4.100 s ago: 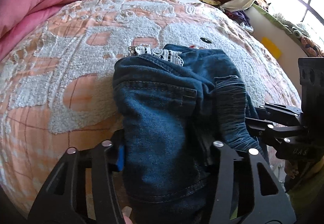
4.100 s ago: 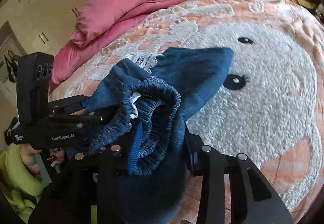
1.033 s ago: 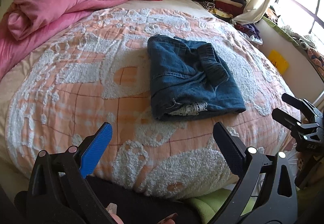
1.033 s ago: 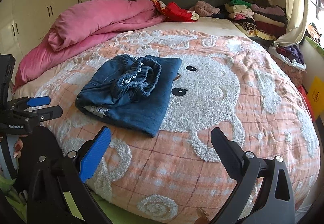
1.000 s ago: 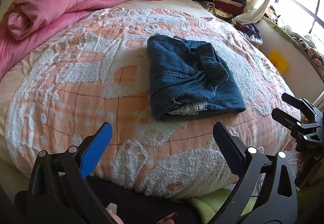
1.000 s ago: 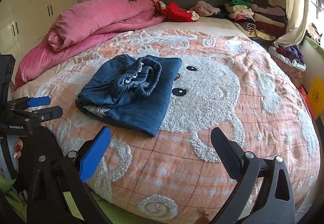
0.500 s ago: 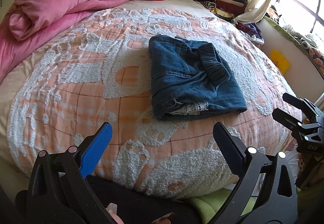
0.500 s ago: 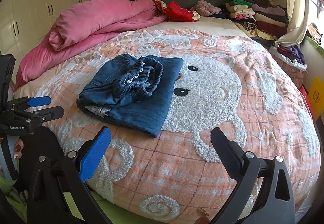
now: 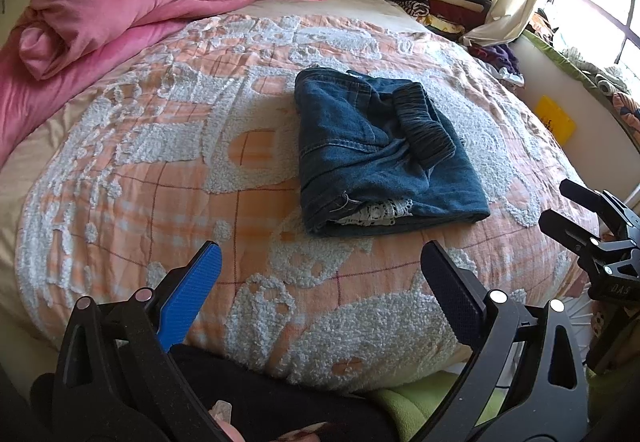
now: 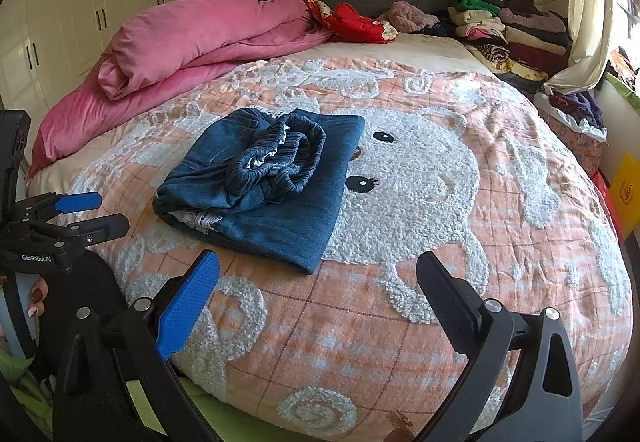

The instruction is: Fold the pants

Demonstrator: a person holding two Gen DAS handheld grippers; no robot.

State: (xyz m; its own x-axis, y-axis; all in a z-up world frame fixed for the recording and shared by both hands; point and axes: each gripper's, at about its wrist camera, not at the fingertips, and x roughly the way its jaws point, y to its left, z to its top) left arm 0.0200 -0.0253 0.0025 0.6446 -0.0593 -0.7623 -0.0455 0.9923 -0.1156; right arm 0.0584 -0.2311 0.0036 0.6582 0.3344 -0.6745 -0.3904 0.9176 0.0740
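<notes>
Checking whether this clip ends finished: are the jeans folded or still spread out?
Folded. The jeans lie as a compact stacked bundle on the bedspread, waistband on top; left gripper and right gripper open, clear of them.

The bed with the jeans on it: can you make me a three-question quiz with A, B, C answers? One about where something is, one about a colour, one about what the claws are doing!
1. Where do the folded blue denim pants lie?
A. on the orange-and-white fluffy bedspread
B. on the rolled pink duvet
C. on the clothes stack by the curtain

2. What colour is the rolled duvet?
A. green
B. pink
C. yellow

3. What are the two claws doing?
A. both open, holding nothing
B. both pinching the pants
C. one shut on the duvet

Answers:
1. A: the folded blue denim pants rest on the orange-and-white fluffy bedspread.
2. B: the rolled pink duvet lies by the headboard.
3. A: the left claw and right claw are spread wide, short of the pants.
</notes>
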